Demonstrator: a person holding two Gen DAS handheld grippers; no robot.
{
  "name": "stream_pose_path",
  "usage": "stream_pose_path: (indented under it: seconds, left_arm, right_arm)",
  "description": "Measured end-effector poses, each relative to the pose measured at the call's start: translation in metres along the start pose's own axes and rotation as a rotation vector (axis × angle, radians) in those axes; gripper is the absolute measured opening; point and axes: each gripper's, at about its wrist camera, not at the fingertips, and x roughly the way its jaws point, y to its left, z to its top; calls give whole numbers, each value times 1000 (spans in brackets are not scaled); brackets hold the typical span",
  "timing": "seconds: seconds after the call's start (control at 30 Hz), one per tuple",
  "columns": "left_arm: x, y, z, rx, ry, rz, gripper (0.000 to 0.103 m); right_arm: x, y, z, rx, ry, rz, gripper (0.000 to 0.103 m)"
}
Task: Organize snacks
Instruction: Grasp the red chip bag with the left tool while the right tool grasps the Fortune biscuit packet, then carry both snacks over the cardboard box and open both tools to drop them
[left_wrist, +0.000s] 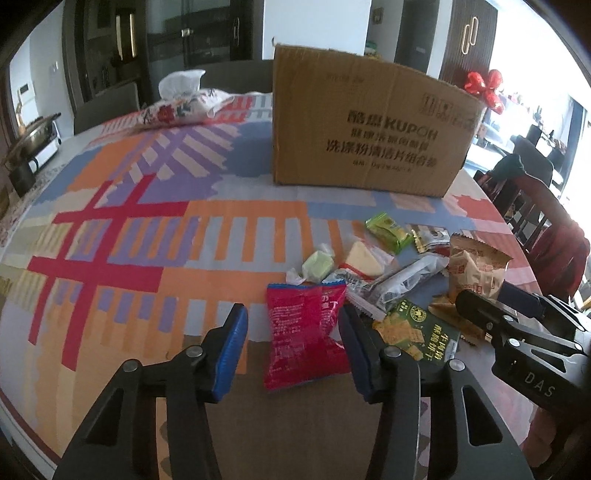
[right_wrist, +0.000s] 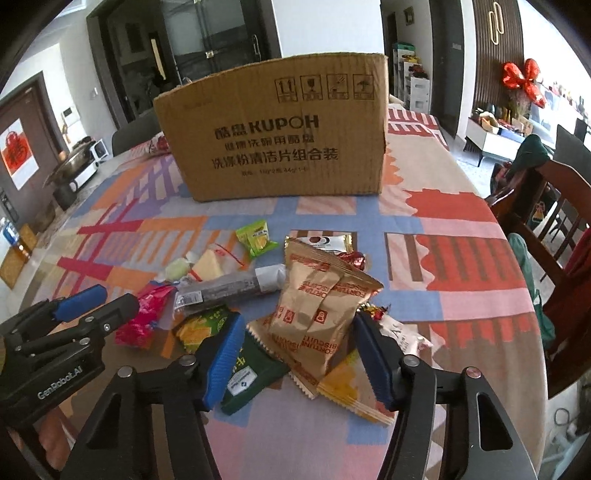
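A pile of snack packets lies on the patterned tablecloth in front of a brown cardboard box (left_wrist: 369, 122) (right_wrist: 273, 136). My left gripper (left_wrist: 293, 332) is open, its blue pads either side of a red snack packet (left_wrist: 304, 332) that lies flat on the table. My right gripper (right_wrist: 299, 350) is open around tan Fortune Biscuit packets (right_wrist: 317, 306), which rest on a dark green cracker packet (right_wrist: 251, 373). The pile also holds a light green packet (right_wrist: 255, 236), a long dark bar in clear wrap (right_wrist: 225, 286) and a yellow wedge in a clear bag (right_wrist: 208, 264). The right gripper shows in the left wrist view (left_wrist: 495, 314).
A floral tissue pouch (left_wrist: 184, 103) lies at the table's far left. Wooden chairs (right_wrist: 546, 206) stand at the right edge, one draped with red and green clothes. A metal pot (right_wrist: 72, 162) sits on a side counter at left. The tablecloth (left_wrist: 129, 221) left of the pile is bare.
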Motion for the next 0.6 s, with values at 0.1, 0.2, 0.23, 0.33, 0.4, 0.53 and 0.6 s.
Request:
stream_pose_path:
  seconds: [0.1, 0.2, 0.23, 0.33, 0.4, 0.53, 0.6]
  left_arm:
    - [7, 0, 1, -10, 20, -15, 46]
    - [13, 1, 3, -25, 36, -34, 42]
    - [14, 1, 3, -27, 39, -35, 41]
    - [15, 1, 4, -27, 35, -36, 39]
    - [16, 1, 3, -26, 32, -44, 37]
    - [12, 0, 1, -12, 10, -37, 32]
    - [10, 0, 1, -10, 1, -34, 31]
  right_arm:
    - [4, 1, 1, -5, 7, -4, 58]
    - [12, 3, 2, -9, 26, -8, 54]
    - [13, 3, 2, -7, 30, -9, 52]
    - [15, 3, 3, -4, 38, -5, 48]
    - [14, 4, 3, -8, 34, -8, 46]
    - [11, 4, 2, -10, 25, -12, 43]
    - [8, 4, 1, -13, 14, -11, 43]
